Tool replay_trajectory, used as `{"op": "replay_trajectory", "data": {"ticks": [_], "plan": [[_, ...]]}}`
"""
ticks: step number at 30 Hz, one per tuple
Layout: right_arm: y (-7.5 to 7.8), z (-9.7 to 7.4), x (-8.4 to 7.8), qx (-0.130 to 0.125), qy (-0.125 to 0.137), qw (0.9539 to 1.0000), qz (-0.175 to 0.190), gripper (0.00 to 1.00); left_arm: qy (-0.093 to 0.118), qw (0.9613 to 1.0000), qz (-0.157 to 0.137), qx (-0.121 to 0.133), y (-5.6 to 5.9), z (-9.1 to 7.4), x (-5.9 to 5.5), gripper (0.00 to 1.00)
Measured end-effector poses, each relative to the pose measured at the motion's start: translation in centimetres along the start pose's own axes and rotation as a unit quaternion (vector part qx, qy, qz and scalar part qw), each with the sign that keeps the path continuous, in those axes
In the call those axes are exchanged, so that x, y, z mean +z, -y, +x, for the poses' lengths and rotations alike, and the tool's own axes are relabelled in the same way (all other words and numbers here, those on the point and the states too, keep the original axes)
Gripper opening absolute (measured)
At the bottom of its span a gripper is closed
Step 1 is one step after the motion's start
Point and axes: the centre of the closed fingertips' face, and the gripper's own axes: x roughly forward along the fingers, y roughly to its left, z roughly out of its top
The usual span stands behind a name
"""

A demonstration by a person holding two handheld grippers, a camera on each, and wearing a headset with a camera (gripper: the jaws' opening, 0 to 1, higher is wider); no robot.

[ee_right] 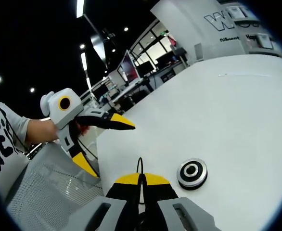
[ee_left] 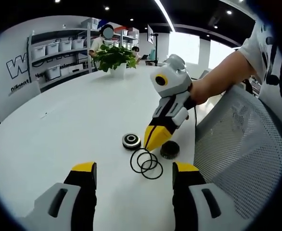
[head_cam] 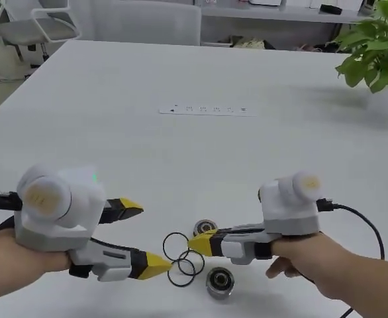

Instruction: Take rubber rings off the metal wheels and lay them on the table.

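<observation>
Your left hand-held gripper [head_cam: 144, 235] sits at the lower left of the head view, its jaws spread wide and holding nothing, the yellow tips aimed toward the frame's right. Your right hand-held gripper [head_cam: 195, 244] comes in from the lower right, aimed left, with its jaws pressed together. In the right gripper view a thin black ring [ee_right: 140, 163] rises edge-on from between those closed tips, so you have it pinched. The rings [head_cam: 181, 262] lie flat on the white surface [head_cam: 247, 159] at the bottom centre of the head view. There are three overlapping loops, and the cluster's long axis runs roughly up and down the frame. They lie between your two hand-held grippers, just right of the left one's lower tip and touching the right one's tip. In the left gripper view they lie just beyond your open jaws, right of the centre line. One wheel [head_cam: 205, 228] sits just above the right tip, partly hidden behind it. The right gripper view shows it lying flat, face up, at the lower right beside the closed jaws. The second wheel [head_cam: 219, 281] lies face up below the right hand-held gripper, just right of the rings.
</observation>
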Motion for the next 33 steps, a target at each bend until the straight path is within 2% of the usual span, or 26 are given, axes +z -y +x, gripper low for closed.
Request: {"op": "replay_trajectory", "data": {"ticks": [5,16,33], "plan": [[0.0,0.1,-0.5,0.003,-0.011,0.9999,0.009,0.0,-0.002,1.0,0.001,0.0,0.1,0.0,-0.1,0.62],[0.4,0.2,-1.8,-0.004,-0.038,0.9993,0.003,0.0,-0.005,1.0,0.001,-0.001,0.1,0.1,-0.2,0.62],[1.2,-0.1,-2.7,-0.022,-0.057,0.9981,-0.006,0.0,-0.01,0.9999,0.002,-0.003,0.2,0.2,-0.6,0.62]]}}
